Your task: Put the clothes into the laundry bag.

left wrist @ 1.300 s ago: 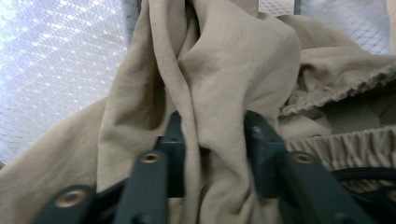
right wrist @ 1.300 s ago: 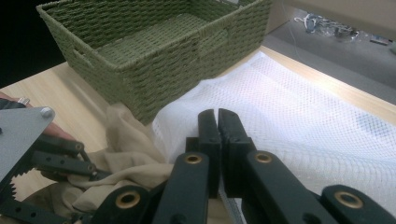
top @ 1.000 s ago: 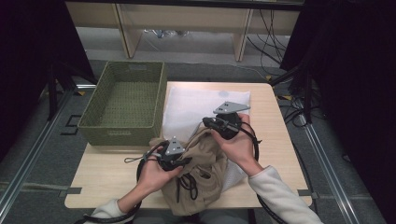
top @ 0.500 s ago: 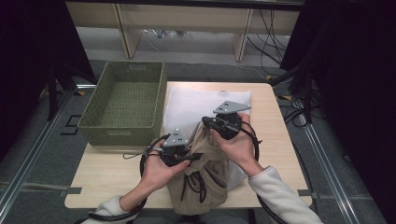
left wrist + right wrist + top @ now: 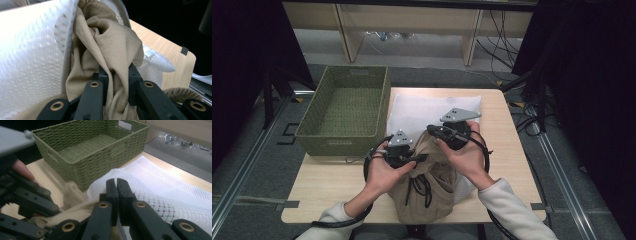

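Both tools [image 5: 424,150] in beige garment [image 5: 432,192]

A tan garment [image 5: 432,185], crumpled, with a black drawstring, sits at the table's near edge, its top bunched against a white mesh bag [image 5: 427,112] lying flat behind it.
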### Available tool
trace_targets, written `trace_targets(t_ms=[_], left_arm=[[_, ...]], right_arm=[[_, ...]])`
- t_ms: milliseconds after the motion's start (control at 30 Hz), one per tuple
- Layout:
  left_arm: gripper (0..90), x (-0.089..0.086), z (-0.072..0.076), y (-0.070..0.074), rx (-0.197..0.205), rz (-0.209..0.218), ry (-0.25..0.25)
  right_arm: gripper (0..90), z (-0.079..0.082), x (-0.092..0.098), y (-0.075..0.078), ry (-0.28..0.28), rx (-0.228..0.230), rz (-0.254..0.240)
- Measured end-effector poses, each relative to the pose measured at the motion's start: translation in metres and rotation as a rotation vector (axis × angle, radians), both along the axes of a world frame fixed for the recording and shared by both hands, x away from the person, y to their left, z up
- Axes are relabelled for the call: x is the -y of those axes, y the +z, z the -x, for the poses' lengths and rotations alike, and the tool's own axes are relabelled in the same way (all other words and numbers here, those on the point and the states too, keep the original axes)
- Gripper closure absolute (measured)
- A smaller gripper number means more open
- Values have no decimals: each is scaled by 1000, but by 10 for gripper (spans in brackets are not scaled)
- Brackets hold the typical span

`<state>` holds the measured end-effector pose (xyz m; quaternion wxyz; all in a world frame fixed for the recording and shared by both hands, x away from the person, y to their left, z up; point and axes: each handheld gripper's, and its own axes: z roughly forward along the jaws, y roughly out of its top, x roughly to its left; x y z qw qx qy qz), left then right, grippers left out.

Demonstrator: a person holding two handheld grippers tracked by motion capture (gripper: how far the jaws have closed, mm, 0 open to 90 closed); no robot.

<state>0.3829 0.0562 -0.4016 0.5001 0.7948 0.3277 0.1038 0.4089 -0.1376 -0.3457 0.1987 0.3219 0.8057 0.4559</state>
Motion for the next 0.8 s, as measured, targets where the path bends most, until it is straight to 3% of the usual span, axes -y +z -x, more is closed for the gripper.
trace_targets(t_ms=[133, 200, 333, 400, 467, 533, 600, 667, 800], left_arm=[[795, -2, -2, 4, 18, -11, 21], [794, -2, -5, 2, 26, -36, 37], [788, 2, -15, -12, 36, -123, 43], [784, 7, -18, -20, 28, -143, 52], [777, 11, -22, -28, 22, -161, 60], [767, 16, -25, -33, 21, -173, 68], [747, 19, -28, -37, 26, -190, 58], [715, 22, -29, -40, 43, -207, 49], [636, 24, -29, -42, 55, -211, 9]], right_arm=[[898, 0, 0, 0, 0, -3, -8], [898, 0, 0, 0, 0, -2, -7], [898, 0, -1, -2, 2, -15, -2], [898, -2, -1, -4, 14, -3, 4], [898, -1, -2, -5, -2, -36, 2], [898, -3, -1, -7, 10, -19, 12], [898, -3, -1, -7, -2, -38, 8], [898, -4, 0, -8, -3, -27, 8], [897, -5, 2, -7, -6, -39, 13]])
